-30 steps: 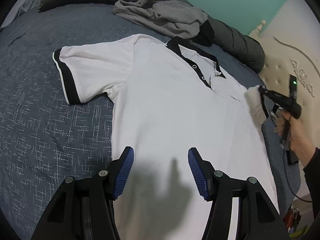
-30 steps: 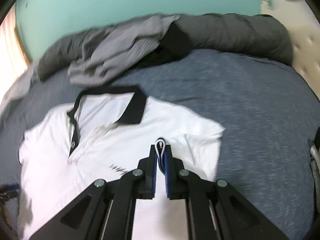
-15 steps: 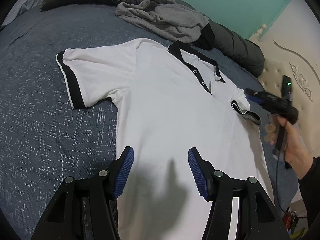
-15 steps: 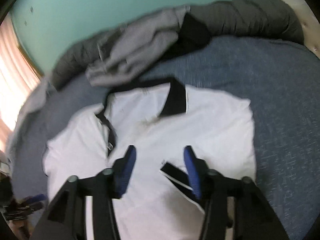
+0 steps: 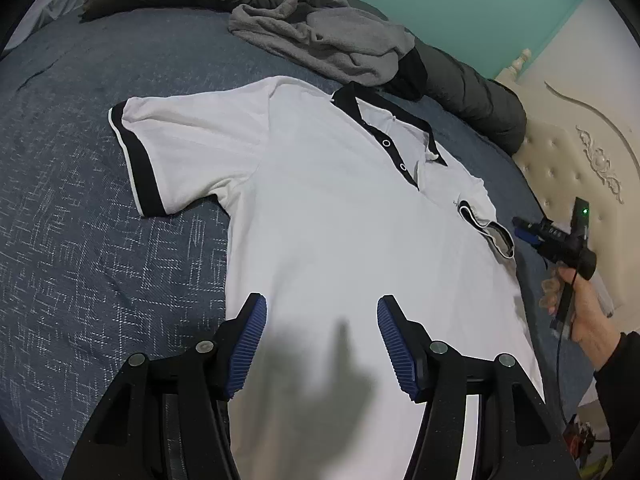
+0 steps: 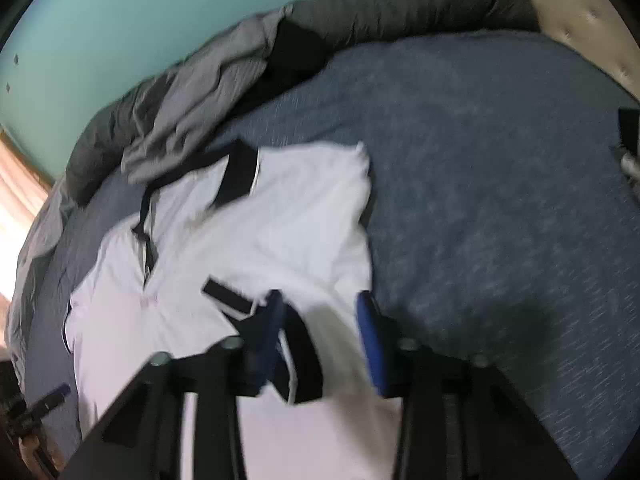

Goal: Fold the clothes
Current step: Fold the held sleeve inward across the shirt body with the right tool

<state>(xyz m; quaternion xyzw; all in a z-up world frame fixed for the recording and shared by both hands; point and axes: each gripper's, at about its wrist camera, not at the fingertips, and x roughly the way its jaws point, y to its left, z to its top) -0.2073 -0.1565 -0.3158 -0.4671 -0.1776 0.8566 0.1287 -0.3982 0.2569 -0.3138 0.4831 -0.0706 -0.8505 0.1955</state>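
A white polo shirt (image 5: pixel 328 216) with black collar and cuffs lies face up on the blue bed (image 5: pixel 80 248). Its left-hand sleeve (image 5: pixel 160 152) is spread flat. The other sleeve (image 5: pixel 486 228) is folded in onto the chest, black cuff uppermost. My left gripper (image 5: pixel 320 304) hovers open above the shirt's lower body, holding nothing. My right gripper (image 5: pixel 520 228), held by a hand (image 5: pixel 580 308), sits at the shirt's far edge beside that cuff. In the blurred right wrist view the right gripper (image 6: pixel 320 304) has its jaws apart and closing; the cuff (image 6: pixel 228 298) lies below and between them, unpinched.
A crumpled grey garment (image 5: pixel 328 40) and a rolled dark duvet (image 5: pixel 472 96) lie past the collar. A cream tufted headboard (image 5: pixel 568 168) rises on the right. Bare blue cover shows left of the shirt and beyond its folded side (image 6: pixel 500 200).
The right gripper carried the pinched sleeve in over the chest, opened, dropped it and drew back to the shirt's edge. The left gripper kept still and open.
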